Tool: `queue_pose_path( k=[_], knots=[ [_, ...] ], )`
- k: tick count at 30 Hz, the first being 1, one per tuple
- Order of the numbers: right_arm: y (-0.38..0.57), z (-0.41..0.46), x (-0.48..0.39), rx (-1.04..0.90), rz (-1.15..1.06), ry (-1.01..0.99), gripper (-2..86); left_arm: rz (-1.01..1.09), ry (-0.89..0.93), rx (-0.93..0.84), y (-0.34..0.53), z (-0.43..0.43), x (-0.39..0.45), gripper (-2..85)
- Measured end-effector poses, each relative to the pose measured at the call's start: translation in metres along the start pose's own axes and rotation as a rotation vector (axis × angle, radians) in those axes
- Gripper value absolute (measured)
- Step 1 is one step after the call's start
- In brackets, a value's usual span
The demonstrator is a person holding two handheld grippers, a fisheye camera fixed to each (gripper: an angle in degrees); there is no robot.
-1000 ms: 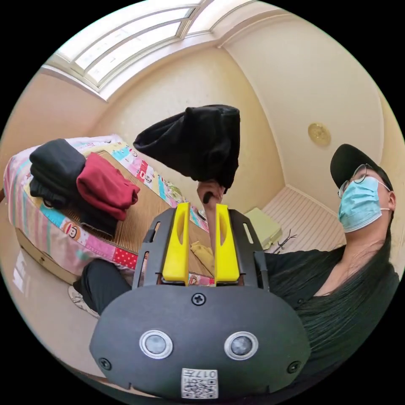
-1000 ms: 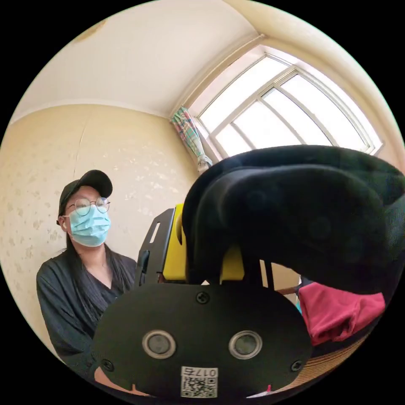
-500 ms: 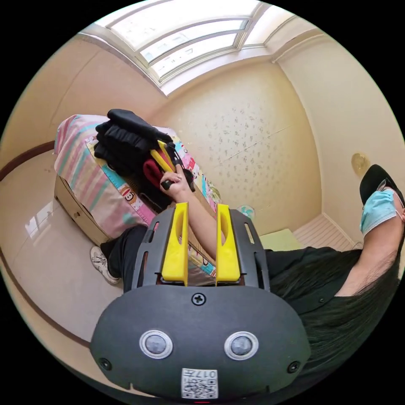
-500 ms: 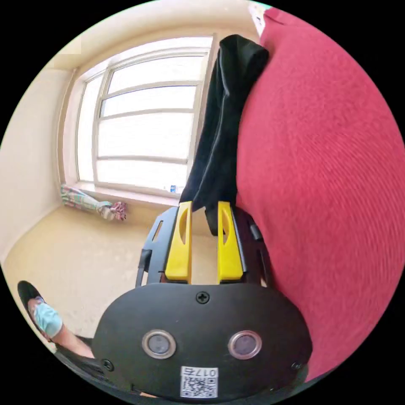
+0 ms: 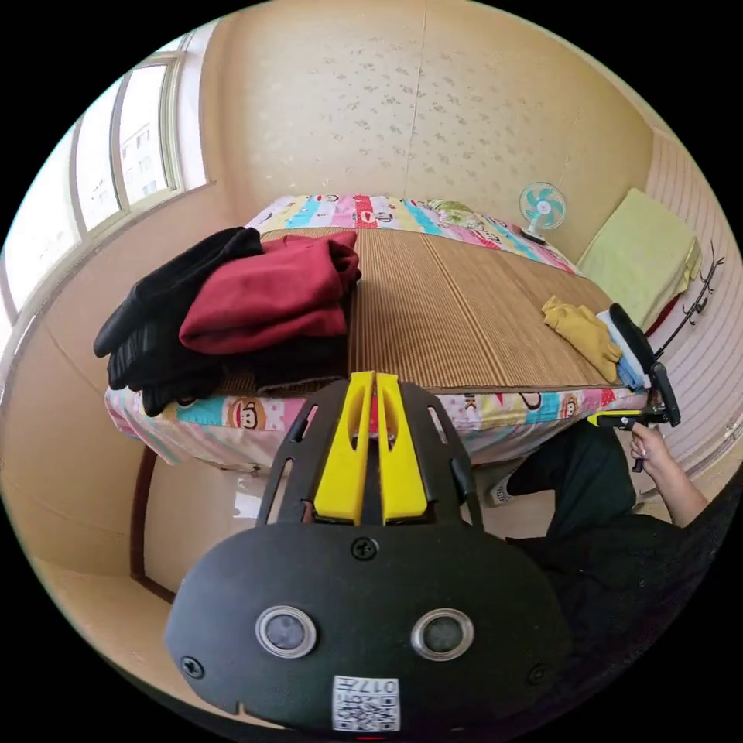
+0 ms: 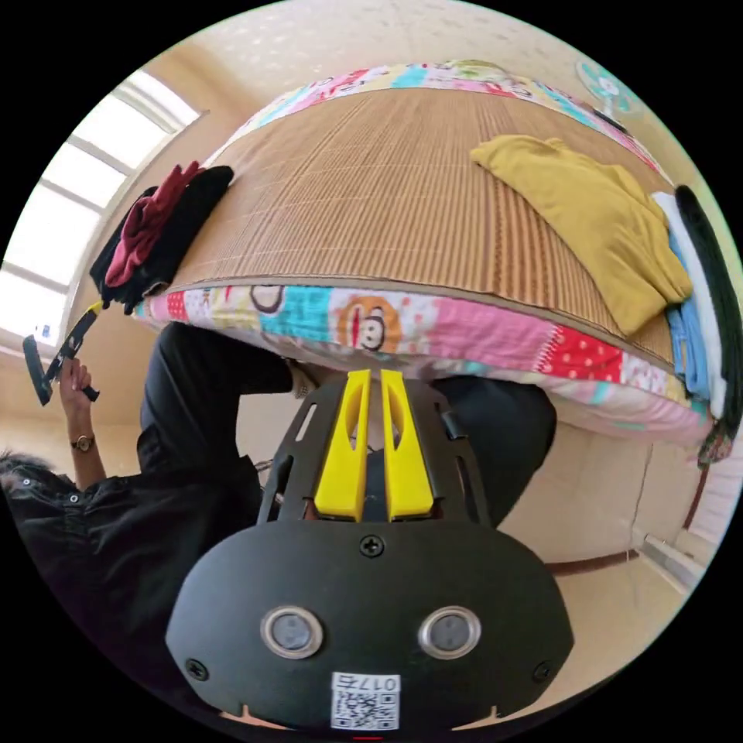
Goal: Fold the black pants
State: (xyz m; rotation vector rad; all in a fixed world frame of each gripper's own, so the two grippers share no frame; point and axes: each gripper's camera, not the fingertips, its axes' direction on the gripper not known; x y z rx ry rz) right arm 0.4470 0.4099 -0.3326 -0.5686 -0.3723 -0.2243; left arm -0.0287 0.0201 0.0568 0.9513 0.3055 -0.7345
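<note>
The black pants lie folded under a red garment at the bed's corner, well apart from a yellow garment, while both left tongs and right tongs hang nearly closed, holding nothing.

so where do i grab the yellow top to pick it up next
Take the yellow top by its near folded corner, coming from the bed's front edge. It lies flat on the mat, and that corner points at both shut, empty grippers.
</note>
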Motion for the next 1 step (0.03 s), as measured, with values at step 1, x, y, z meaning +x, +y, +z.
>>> queue_pose_path(
  k=[1],
  knots=[
    [0.0041, -0.0077, 0.0111, 0.027, 0.043, 0.024, 3.9, -0.003, 0.102, 0.005, -0.0064, 0.0112, 0.0105, -0.3]
  ],
)
